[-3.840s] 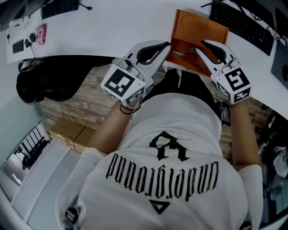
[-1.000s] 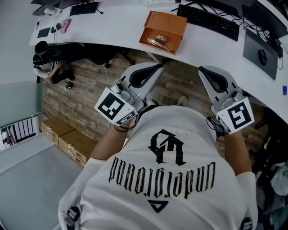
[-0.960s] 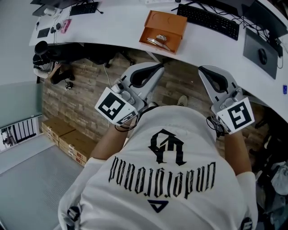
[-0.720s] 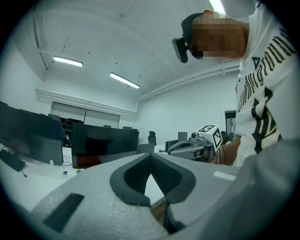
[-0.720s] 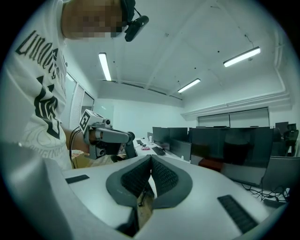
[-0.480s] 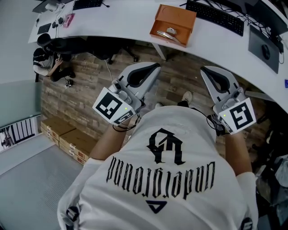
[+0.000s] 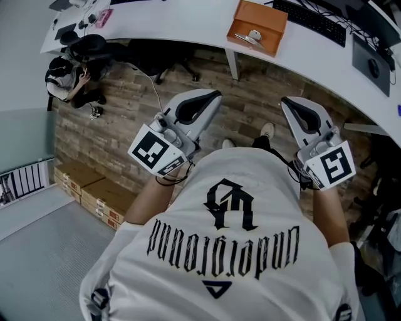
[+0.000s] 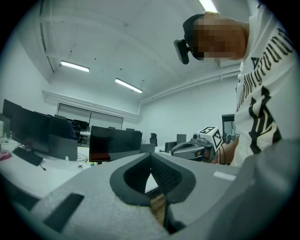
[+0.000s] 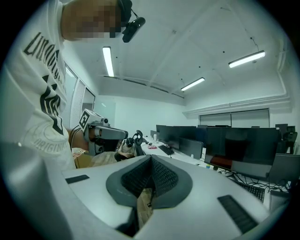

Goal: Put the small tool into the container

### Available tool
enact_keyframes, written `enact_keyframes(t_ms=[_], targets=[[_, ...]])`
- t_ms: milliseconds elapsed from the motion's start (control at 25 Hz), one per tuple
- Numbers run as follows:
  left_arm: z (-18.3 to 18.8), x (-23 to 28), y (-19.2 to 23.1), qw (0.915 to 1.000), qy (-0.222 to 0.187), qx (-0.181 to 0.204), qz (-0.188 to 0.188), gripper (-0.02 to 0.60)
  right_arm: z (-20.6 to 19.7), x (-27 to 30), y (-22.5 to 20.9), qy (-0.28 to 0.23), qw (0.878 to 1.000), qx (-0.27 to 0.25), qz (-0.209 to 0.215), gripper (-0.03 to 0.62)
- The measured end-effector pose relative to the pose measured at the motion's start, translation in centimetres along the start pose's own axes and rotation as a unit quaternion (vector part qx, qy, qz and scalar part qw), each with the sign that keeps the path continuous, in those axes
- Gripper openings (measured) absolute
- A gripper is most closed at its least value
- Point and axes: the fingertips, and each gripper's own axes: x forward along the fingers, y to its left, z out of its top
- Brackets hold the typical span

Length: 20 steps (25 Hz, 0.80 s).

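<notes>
Small tool (image 7: 254,36) looks like it's already lying in the orange container (image 7: 268,15) up on the bench (image 7: 182,22). It's near the open front lip, so a bump could slide it out. Left gripper (image 7: 208,99) and right gripper (image 7: 292,105) are well clear, jaws closed on nothing. Shirt (image 7: 238,263) print reads "underground", I think, upside down.

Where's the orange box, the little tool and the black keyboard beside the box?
Box (image 7: 266,15): head view, on its bare orange top.
Tool (image 7: 253,36): head view, on its pale middle, inside the box.
Keyboard (image 7: 313,24): head view, on its middle keys.
</notes>
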Motion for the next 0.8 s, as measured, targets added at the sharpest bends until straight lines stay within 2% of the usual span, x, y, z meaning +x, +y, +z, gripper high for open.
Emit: enact_keyframes(t_ms=[400, 800], targets=[[-1.8, -5.8, -0.6, 0.9999, 0.000, 0.006, -0.014, 0.015, -1.4, 1.1, 7.1, 0.002, 1.000, 0.017, -0.027, 0.015], [-2.4, -7.7, -1.6, 0.9996, -0.003, -0.008, -0.027, 0.015, -2.2, 1.0, 10.6, 0.007, 0.998, 0.033, -0.043, 0.015]])
